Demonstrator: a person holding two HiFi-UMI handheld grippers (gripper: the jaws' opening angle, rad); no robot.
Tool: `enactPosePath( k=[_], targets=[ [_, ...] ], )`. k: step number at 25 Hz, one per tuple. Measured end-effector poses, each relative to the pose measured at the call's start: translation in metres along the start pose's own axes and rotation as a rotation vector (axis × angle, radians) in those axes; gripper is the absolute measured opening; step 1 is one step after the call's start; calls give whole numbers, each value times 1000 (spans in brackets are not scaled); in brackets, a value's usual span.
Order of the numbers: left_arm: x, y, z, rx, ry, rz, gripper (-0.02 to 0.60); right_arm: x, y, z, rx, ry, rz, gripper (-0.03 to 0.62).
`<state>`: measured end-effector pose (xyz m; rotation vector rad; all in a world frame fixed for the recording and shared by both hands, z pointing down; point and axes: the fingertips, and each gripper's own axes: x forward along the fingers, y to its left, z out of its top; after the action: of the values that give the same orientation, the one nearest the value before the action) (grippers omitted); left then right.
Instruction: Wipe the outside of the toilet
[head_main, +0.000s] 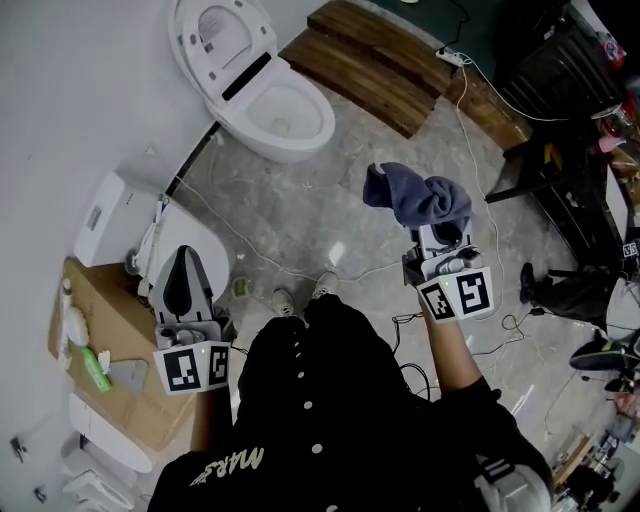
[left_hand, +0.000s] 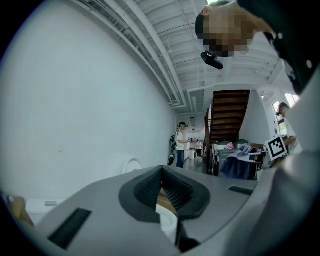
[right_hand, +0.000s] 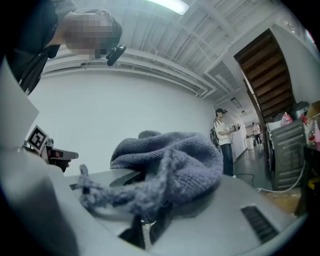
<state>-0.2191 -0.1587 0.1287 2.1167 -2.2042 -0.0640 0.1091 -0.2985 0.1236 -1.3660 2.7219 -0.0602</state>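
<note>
Presently: toilet (head_main: 270, 100), upper centre, lid up, well apart from both claws; wiping apparently not begun. Right claw (head_main: 445, 232), centre right, clamped on grey cloth (head_main: 420, 198). Left claw (head_main: 185, 257), lower left, closed, empty.

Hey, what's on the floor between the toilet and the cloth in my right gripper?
Nothing: the head view shows only bare grey marble floor between the toilet and the cloth clamped in the right gripper.
</note>
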Motion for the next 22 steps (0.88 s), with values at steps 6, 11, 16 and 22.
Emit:
enactPosePath(
  k=[6, 11, 16, 22],
  targets=[
    [21, -18, -7, 12, 22, 35, 11, 22, -28, -14, -5, 14, 51, 101],
    [26, -22, -24, 12, 67, 38, 11, 39, -34, -35, -3, 45, 73, 101],
    [42, -18, -41, 4, 96, 15, 11, 57, -26, -56, -3, 64, 87, 101],
    [69, -5, -63, -14, 119, -12, 11, 78, -30, -79, -13, 94, 61, 101]
  ],
)
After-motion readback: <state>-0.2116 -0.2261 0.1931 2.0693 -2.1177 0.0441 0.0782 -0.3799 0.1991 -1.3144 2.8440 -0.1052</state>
